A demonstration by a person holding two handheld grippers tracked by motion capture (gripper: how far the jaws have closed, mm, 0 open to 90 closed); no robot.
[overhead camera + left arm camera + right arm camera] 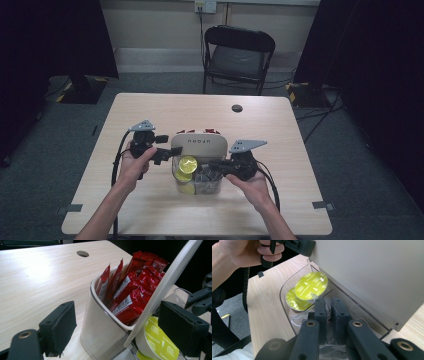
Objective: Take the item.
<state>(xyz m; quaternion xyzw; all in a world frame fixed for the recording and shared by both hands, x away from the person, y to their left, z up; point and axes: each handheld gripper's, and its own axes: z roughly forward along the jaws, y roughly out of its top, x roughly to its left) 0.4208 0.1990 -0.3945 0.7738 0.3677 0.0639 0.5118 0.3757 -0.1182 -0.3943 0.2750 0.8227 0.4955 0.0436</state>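
Two yellow-green capsules (pixel 311 286), lids printed "CAPPUCCINO", lie in a clear container (pixel 197 186) mid-table beside red sachets (pixel 130 293). Its raised lid (pixel 199 145) bears unreadable lettering. Right gripper (pixel 331 305) pinches clear plastic wrap (pixel 329 348) inside; left gripper (pixel 117 327) gapes wide around the lid.

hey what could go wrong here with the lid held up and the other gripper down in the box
The left gripper props the lid by its edge; if it slips, the lid could drop onto the right gripper inside the clear box. The right jaws pinch thin clear plastic; pulling might drag or tip the green capsules.
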